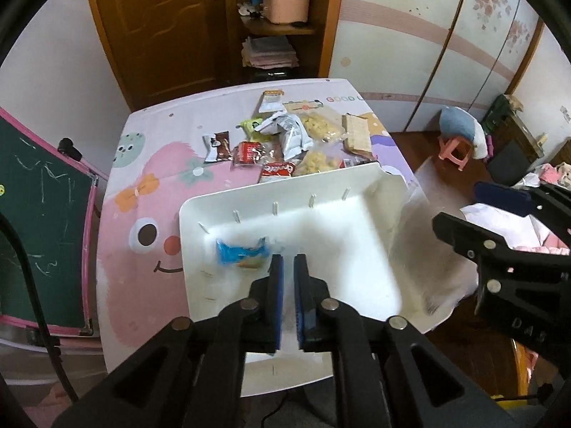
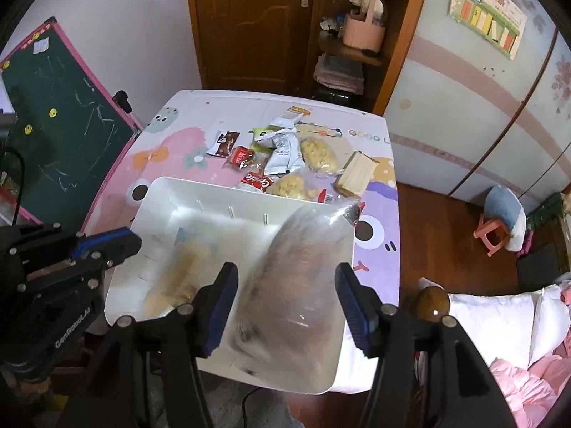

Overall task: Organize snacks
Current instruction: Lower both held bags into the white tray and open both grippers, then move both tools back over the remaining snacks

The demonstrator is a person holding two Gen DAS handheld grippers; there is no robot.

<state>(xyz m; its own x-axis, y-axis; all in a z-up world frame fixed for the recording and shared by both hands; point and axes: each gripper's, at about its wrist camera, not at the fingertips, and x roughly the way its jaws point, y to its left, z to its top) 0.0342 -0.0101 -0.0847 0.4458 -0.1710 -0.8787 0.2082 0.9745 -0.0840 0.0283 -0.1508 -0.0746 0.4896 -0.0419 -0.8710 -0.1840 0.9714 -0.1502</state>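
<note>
Blue-padded left tongs (image 1: 287, 271) nearly closed, empty; right tongs (image 2: 285, 281) wide apart.

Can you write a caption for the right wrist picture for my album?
Open right gripper above a blurry clear bag over the white tray, snacks piled behind.

The shallow white plastic tray (image 1: 371, 192) looks smooth with a soft sheen. In it lies a glossy blue film packet (image 1: 242, 254), and on its right side a clear, crinkled plastic bag (image 2: 296, 285) that glints. On the far part of the smooth, printed pink tablecloth (image 1: 142, 192) lie a shiny silver foil pouch (image 1: 291, 132) and a glossy red wrapper (image 1: 246, 153). The black matt plastic left gripper (image 1: 287, 267) carries ribbed blue pads (image 1: 276, 285) and bright metal pivot pins (image 1: 329, 304). The far brown door (image 1: 160, 28) is varnished wood.
</note>
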